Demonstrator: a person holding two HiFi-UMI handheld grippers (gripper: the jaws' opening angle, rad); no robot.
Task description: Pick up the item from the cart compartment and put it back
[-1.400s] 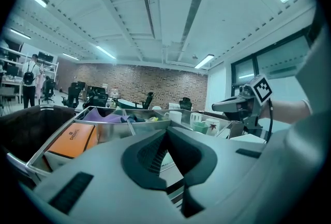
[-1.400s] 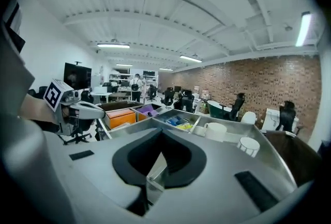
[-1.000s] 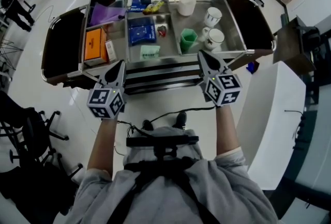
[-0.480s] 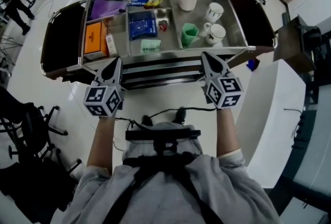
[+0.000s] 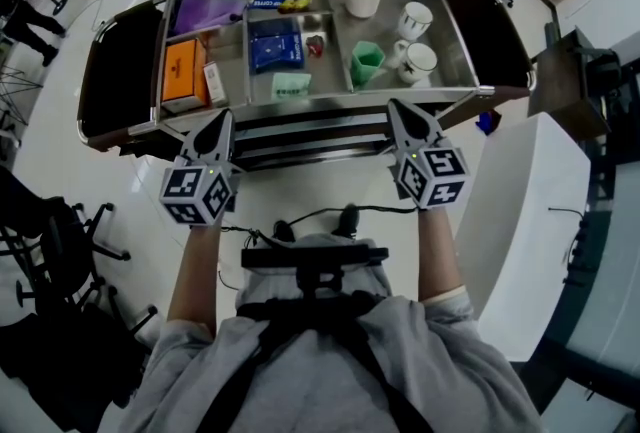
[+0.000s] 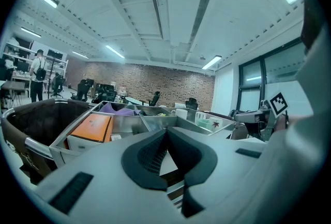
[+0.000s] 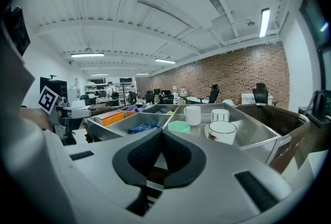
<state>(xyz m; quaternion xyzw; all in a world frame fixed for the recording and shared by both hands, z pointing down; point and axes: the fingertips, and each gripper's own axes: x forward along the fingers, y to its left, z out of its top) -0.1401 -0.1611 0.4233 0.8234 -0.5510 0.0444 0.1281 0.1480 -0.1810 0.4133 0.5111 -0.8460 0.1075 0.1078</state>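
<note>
both shut by cart [image 5: 310,105]: l gripper [image 5: 225,115], r gripper [image 5: 394,105]

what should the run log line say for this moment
phase: pre-pick | left hand-held gripper: shut, empty | right hand-held gripper: shut, empty | both at near side of cart | nothing lifted

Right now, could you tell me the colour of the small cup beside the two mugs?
The cup is green, clearest in the head view.
</note>
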